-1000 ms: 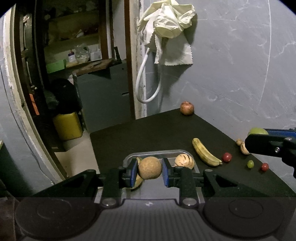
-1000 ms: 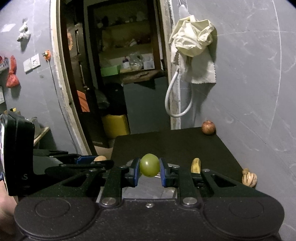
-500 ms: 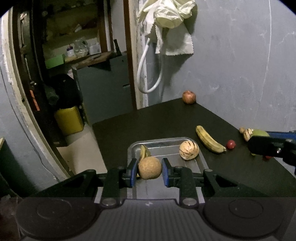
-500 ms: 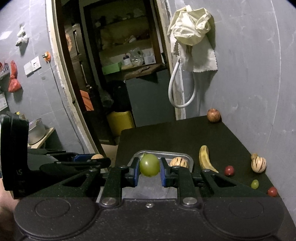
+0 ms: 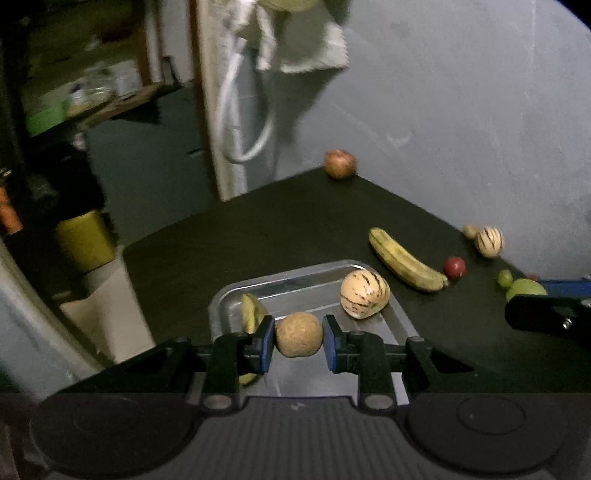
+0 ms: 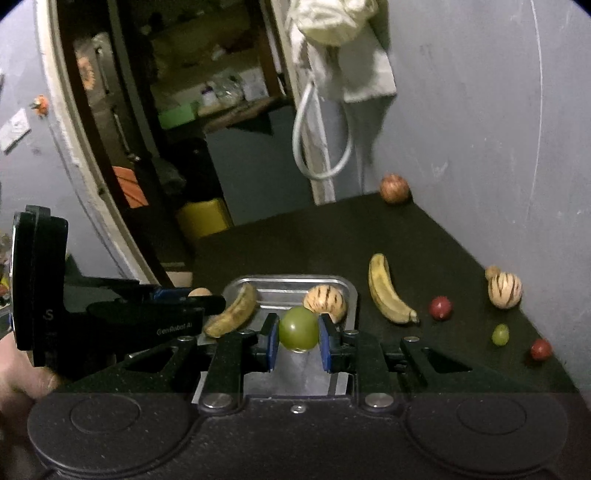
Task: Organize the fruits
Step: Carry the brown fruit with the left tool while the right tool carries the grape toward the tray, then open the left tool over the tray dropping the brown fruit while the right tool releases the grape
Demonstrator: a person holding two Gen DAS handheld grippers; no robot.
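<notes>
My left gripper [image 5: 298,339] is shut on a round brown fruit [image 5: 298,334] above the near part of a metal tray [image 5: 295,280]. My right gripper [image 6: 298,338] is shut on a round green fruit [image 6: 298,328] above the same tray [image 6: 347,286]. The tray holds a striped cream melon [image 5: 364,298] and a banana [image 6: 232,310]. On the black table lie a second banana [image 5: 404,260], a striped melon [image 5: 488,242], a red fruit [image 5: 454,267], a small green grape [image 6: 500,334], another red fruit [image 6: 541,349] and a pomegranate [image 5: 339,163].
The black table [image 5: 295,221] meets a grey wall on the right. A cloth [image 6: 332,22] and a white hose [image 6: 321,147] hang at the back corner. A yellow can [image 6: 203,218] stands on the floor beyond the table's left edge.
Both grippers have tilted down and moved over the tray with their fruits still held. More of the table and tray shows in both views.
</notes>
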